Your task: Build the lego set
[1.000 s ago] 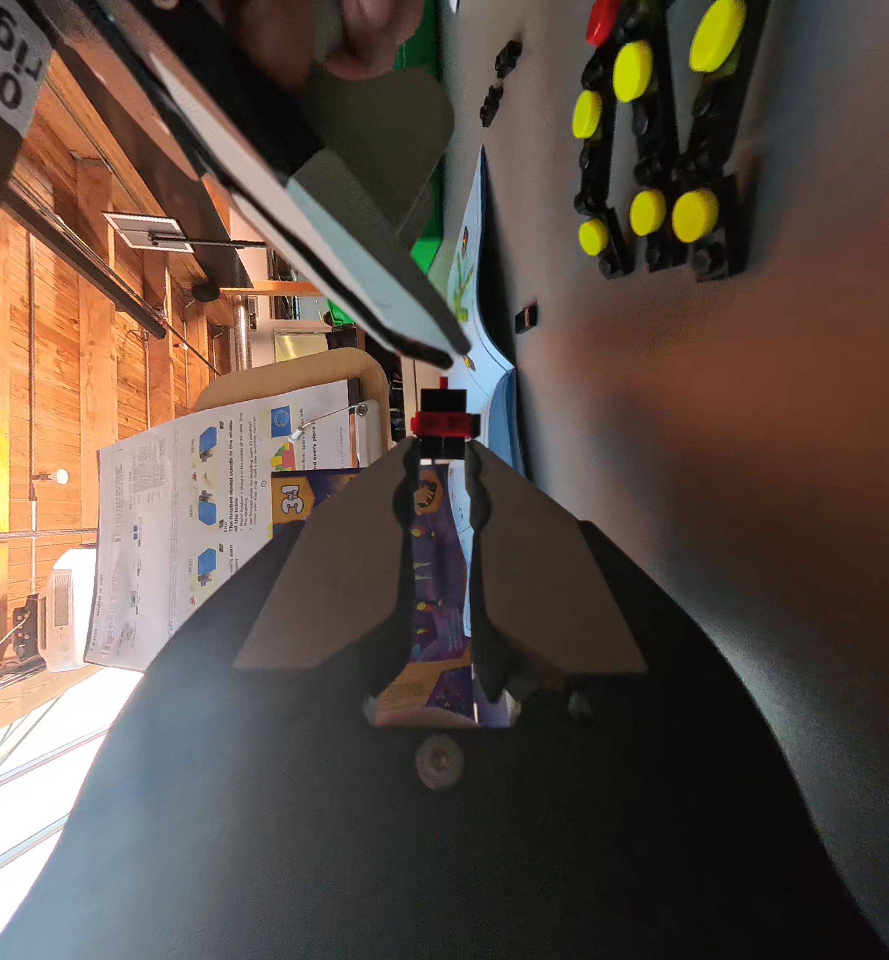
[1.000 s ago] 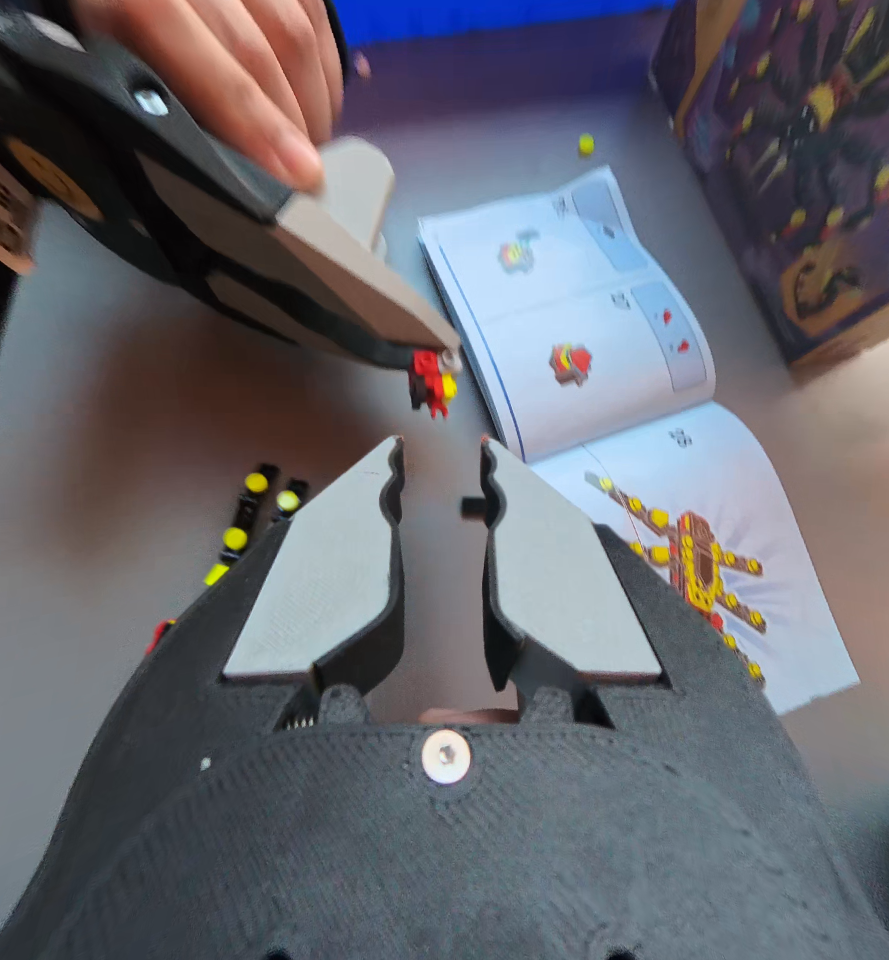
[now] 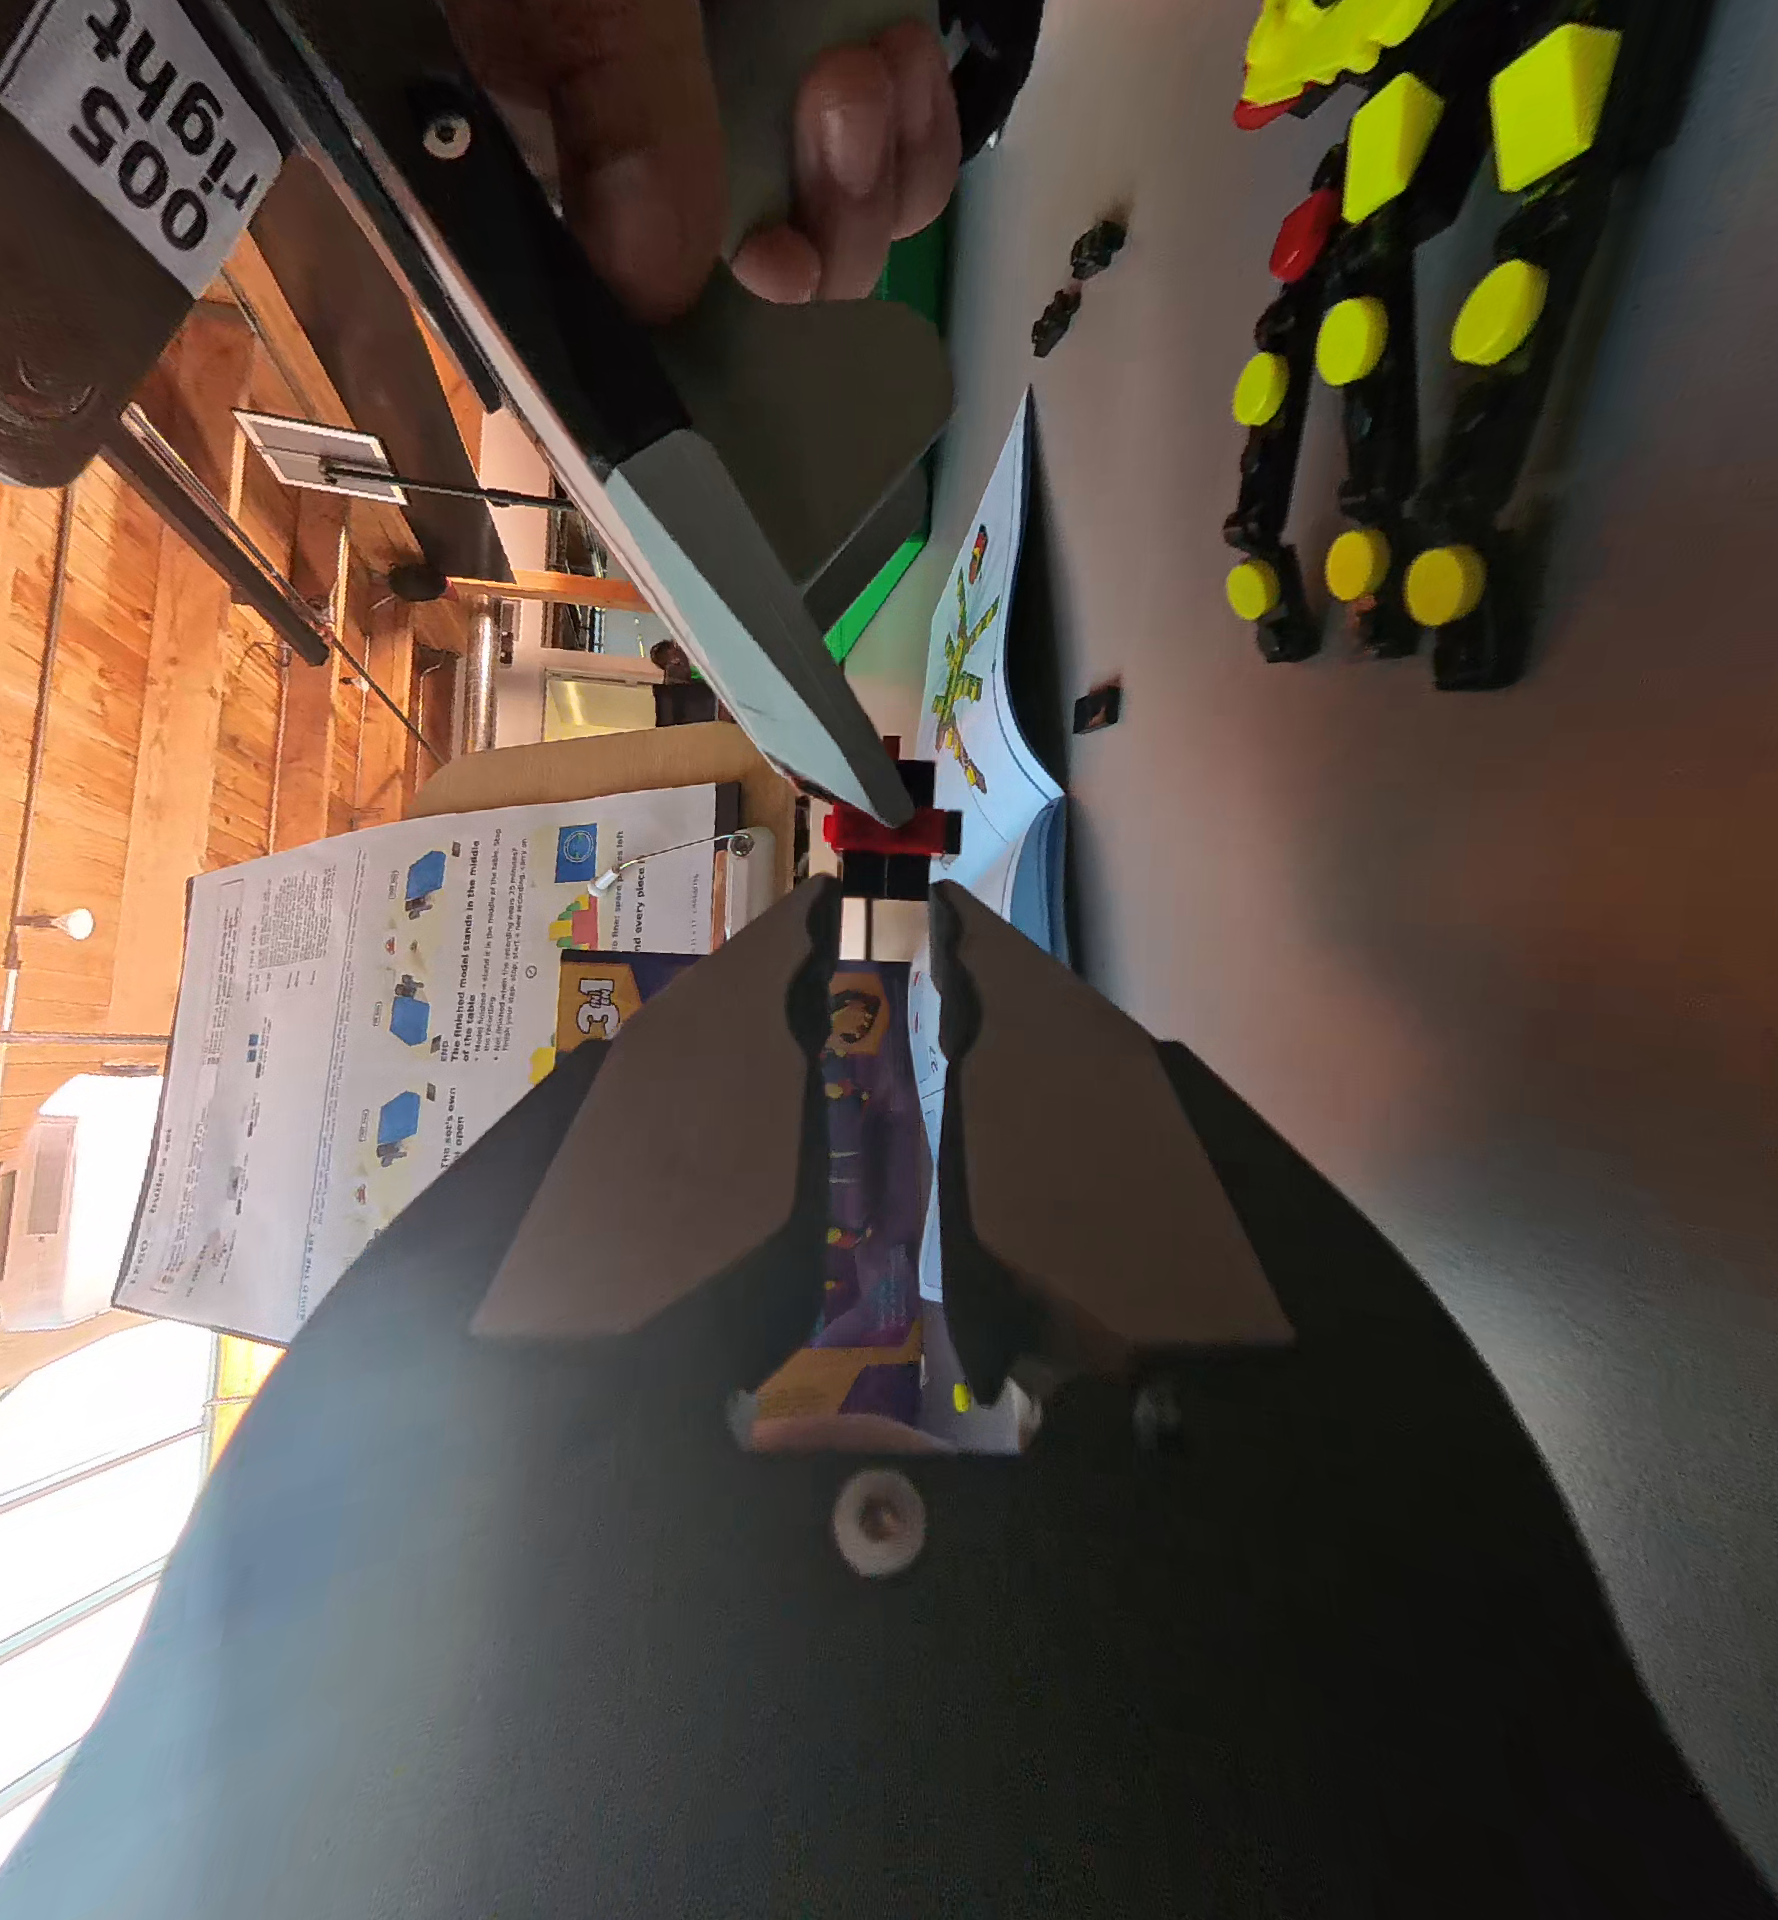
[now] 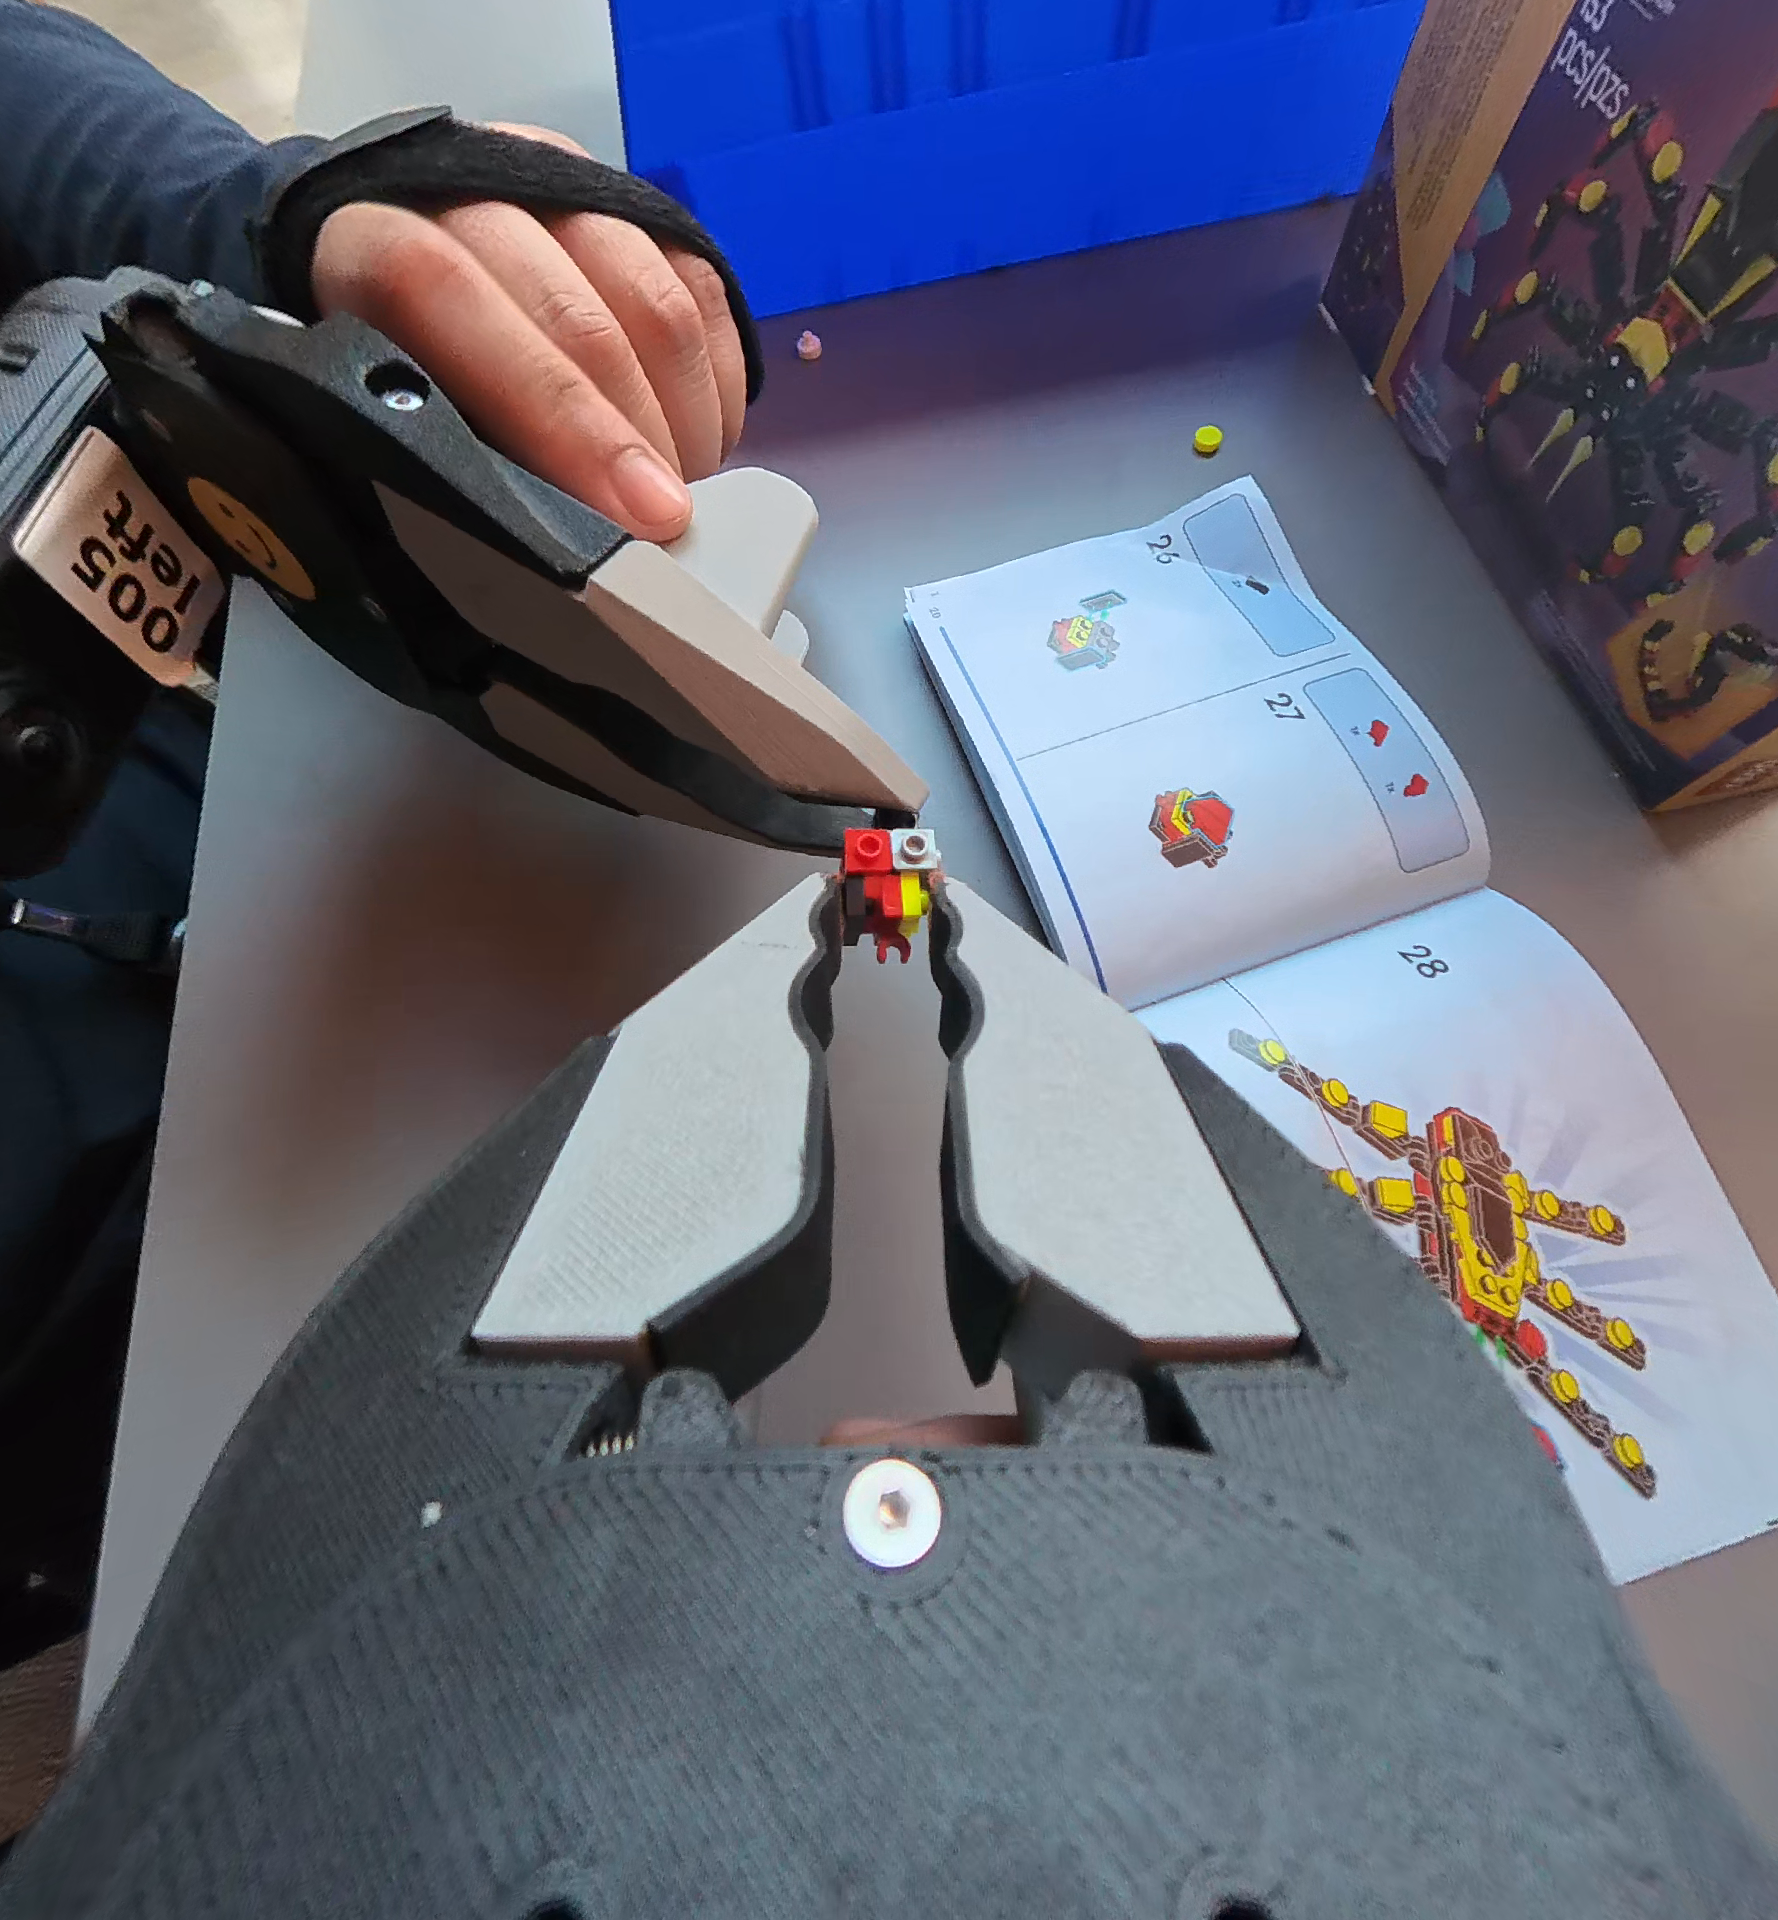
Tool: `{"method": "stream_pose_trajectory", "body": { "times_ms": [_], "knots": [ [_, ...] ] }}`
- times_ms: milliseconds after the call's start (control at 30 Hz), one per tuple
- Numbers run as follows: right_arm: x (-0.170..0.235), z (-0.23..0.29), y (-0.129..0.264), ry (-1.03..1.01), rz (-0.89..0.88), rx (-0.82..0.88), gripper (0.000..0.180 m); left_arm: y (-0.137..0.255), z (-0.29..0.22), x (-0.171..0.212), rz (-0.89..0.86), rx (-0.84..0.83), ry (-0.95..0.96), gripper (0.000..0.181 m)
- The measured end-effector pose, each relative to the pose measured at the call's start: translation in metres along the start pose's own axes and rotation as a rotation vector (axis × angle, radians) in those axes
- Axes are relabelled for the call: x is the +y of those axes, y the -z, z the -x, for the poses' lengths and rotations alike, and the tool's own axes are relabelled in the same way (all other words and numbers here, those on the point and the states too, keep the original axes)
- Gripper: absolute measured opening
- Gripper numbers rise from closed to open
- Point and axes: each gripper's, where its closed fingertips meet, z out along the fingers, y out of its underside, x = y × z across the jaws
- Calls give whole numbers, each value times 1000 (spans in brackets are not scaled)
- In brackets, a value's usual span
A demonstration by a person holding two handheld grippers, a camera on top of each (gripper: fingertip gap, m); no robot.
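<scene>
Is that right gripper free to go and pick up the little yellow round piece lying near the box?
Probably not yet: the right gripper is closed on the small lego assembly. The table toward the yellow stud looks clear.

Grey table (image 4: pixel 469 1039) with open instruction booklet (image 4: pixel 1228 831), purple box (image 4: pixel 1643 416), loose yellow stud (image 4: pixel 1204 440).

Set box (image 4: pixel 1633 343) cut by the right wrist view's edge; black leg assemblies (image 3: pixel 1384 468) partly out of frame.

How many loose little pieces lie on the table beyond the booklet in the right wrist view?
2: a yellow round piece between booklet and box, and a pinkish stud by the blue bin. More may be hidden.
</scene>
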Motion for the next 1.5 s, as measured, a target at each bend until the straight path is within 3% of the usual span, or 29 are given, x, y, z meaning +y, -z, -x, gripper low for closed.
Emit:
{"method": "stream_pose_trajectory", "body": {
  "times_ms": [33,1067,1500],
  "knots": [
    [-1,0,0,-13,-2,-2,13,0,0,1,5,-4,-6,13],
    [-7,-1,0,-118,-37,-15,13,-3,1,7,58,-11,3,11],
    [-16,-10,6,-210,-117,-17,13,-3,7,13,67,-2,119,13]
  ]
}}
